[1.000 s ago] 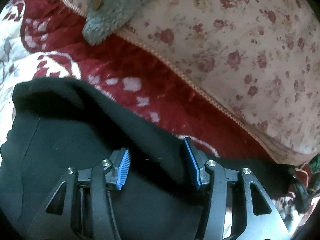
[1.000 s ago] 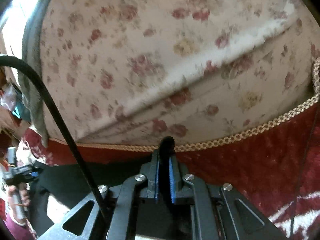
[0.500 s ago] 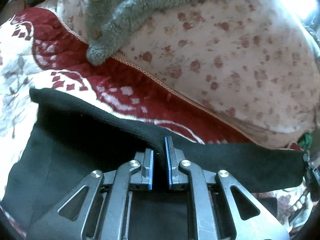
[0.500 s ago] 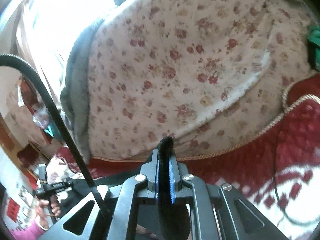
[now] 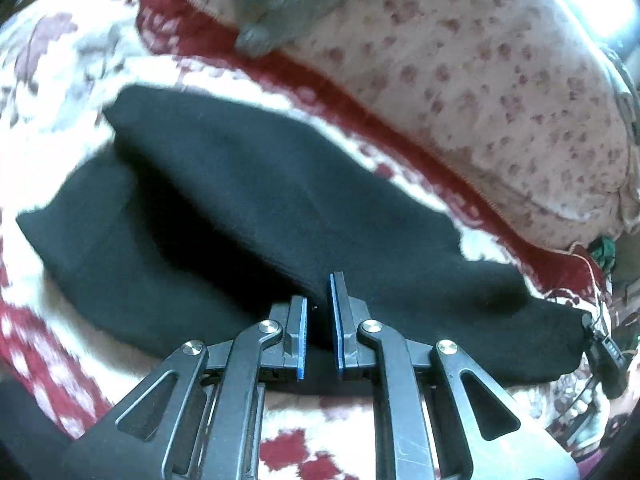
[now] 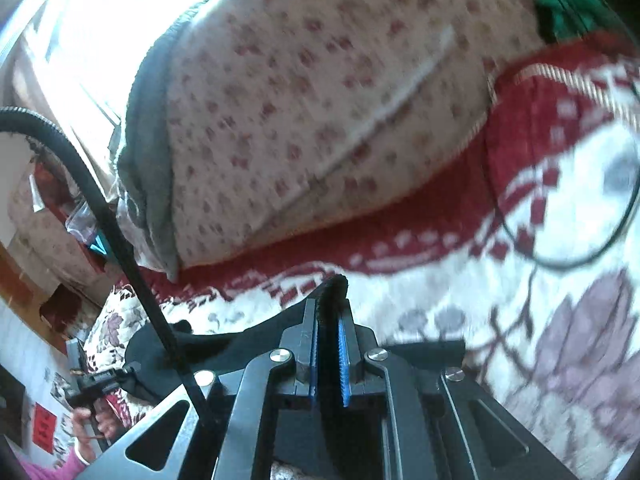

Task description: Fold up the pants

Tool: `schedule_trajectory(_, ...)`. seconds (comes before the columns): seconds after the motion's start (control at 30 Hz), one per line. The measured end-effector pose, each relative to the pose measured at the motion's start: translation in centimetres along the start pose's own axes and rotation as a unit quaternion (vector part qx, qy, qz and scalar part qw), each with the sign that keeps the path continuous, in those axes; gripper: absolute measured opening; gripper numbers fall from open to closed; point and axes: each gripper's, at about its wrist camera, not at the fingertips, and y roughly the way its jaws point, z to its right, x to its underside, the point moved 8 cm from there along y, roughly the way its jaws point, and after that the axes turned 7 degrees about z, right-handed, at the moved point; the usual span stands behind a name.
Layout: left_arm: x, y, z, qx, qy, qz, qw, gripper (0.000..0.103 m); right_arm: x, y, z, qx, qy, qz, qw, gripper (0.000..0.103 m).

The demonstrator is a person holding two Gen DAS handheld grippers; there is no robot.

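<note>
Black pants [image 5: 248, 200] lie across a red and white patterned blanket [image 5: 60, 128]. My left gripper [image 5: 319, 300] is shut on a fold of the pants' near edge, and the cloth drapes away from it to the left and right. My right gripper [image 6: 330, 316] is shut on another edge of the pants [image 6: 332, 288], with black cloth standing up between its blue pads. In the right wrist view the pants [image 6: 224, 344] trail off to the left toward the other gripper [image 6: 96, 384], held by a hand.
A floral quilt [image 5: 500, 92] is piled behind the blanket, with a grey fleece garment [image 5: 288, 4] on it. The quilt [image 6: 320, 100] fills the right wrist view, and a thin dark cable [image 6: 580, 256] loops on the blanket [image 6: 540, 300]. A black hose [image 6: 104, 216] crosses the left side.
My left gripper closed on the pants' edge and has pulled back with it, so more of the pants shows. My right gripper, still shut on the cloth, has moved back from the quilt.
</note>
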Motion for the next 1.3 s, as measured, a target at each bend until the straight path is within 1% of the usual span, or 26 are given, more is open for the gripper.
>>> schedule_trajectory(0.1,0.3,-0.1,-0.1,-0.001,-0.003,0.007,1.0000,0.009,0.4,0.5,0.5,0.006,0.013,0.000,1.000,0.007)
schedule_trajectory(0.2,-0.2,-1.0,0.4,-0.001,0.002,0.023,0.9997,0.009,0.1,0.0,0.3,0.008,0.011,0.007,1.000,0.007)
schedule_trajectory(0.33,-1.1,-2.9,0.8,0.001,0.009,0.058,0.9983,0.009,-0.8,-1.2,-0.7,0.003,0.001,0.018,1.000,0.007)
schedule_trajectory(0.43,-1.3,-4.4,0.8,-0.002,0.007,0.076,0.9970,0.009,-1.0,-1.5,-1.1,0.018,-0.009,0.013,1.000,0.007)
schedule_trajectory(0.53,-1.2,-6.6,1.0,-0.020,0.028,0.118,0.9925,0.009,-1.1,-1.8,-0.9,0.034,-0.010,0.016,0.999,0.007)
schedule_trajectory(0.57,-1.1,-7.1,1.2,-0.023,0.034,0.124,0.9914,0.009,-1.2,-2.0,-0.5,0.040,-0.004,0.018,0.999,0.007)
schedule_trajectory(0.63,-0.8,-6.9,1.8,-0.018,0.047,0.117,0.9919,0.009,-1.2,-2.1,0.4,0.038,0.016,0.020,0.999,0.007)
schedule_trajectory(0.67,-0.7,-6.5,1.8,-0.024,0.049,0.116,0.9918,0.009,-1.1,-2.0,1.0,0.040,0.026,0.020,0.999,0.007)
schedule_trajectory(0.7,-0.6,-6.2,1.6,-0.029,0.047,0.112,0.9922,0.009,-1.0,-1.8,1.4,0.045,0.029,0.017,0.998,0.007)
schedule_trajectory(0.73,-0.4,-5.8,1.6,-0.026,0.042,0.104,0.9934,0.009,-0.6,-1.3,2.0,0.054,0.029,0.007,0.998,0.007)
schedule_trajectory(0.77,-0.1,-5.3,1.6,-0.017,0.033,0.093,0.9950,0.009,0.0,-0.6,2.9,0.076,0.020,-0.005,0.997,0.007)
schedule_trajectory(0.83,0.3,-5.1,1.7,-0.010,0.024,0.087,0.9959,0.009,0.9,0.2,5.0,0.128,0.011,-0.017,0.992,0.007)
schedule_trajectory(0.87,0.5,-5.0,1.7,-0.003,0.018,0.082,0.9965,0.009,1.3,0.4,5.8,0.124,0.033,-0.021,0.991,0.007)
schedule_trajectory(0.9,0.6,-5.1,1.7,0.004,0.015,0.079,0.9968,0.010,1.6,0.3,6.1,0.107,0.062,-0.021,0.992,0.007)
schedule_trajectory(0.93,0.7,-5.0,1.6,0.009,0.012,0.076,0.9970,0.011,1.8,-0.1,6.1,0.083,0.088,-0.015,0.993,0.010)
schedule_trajectory(0.97,0.7,-5.0,1.6,0.011,0.013,0.073,0.9972,0.019,1.9,-0.7,6.0,0.072,0.093,-0.006,0.993,0.014)
schedule_trajectory(1.0,0.7,-4.8,1.5,0.012,0.013,0.069,0.9975,0.029,2.0,-1.3,5.7,0.077,0.083,-0.003,0.994,0.016)
schedule_trajectory(1.07,0.9,-4.4,1.2,0.013,0.001,0.057,0.9983,0.038,2.4,-2.2,5.1,0.090,0.063,-0.006,0.994,0.024)
schedule_trajectory(1.1,0.9,-4.2,1.0,0.015,-0.008,0.053,0.9984,0.038,2.8,-2.6,4.9,0.086,0.062,-0.009,0.994,0.027)
schedule_trajectory(1.17,1.0,-3.8,0.5,0.014,-0.021,0.047,0.9986,0.038,3.7,-3.2,4.2,0.072,0.068,-0.016,0.995,0.039)
schedule_trajectory(1.3,1.0,-3.2,-0.3,0.009,-0.031,0.039,0.9987,0.038,5.8,-3.6,3.6,0.073,0.059,-0.026,0.995,0.040)
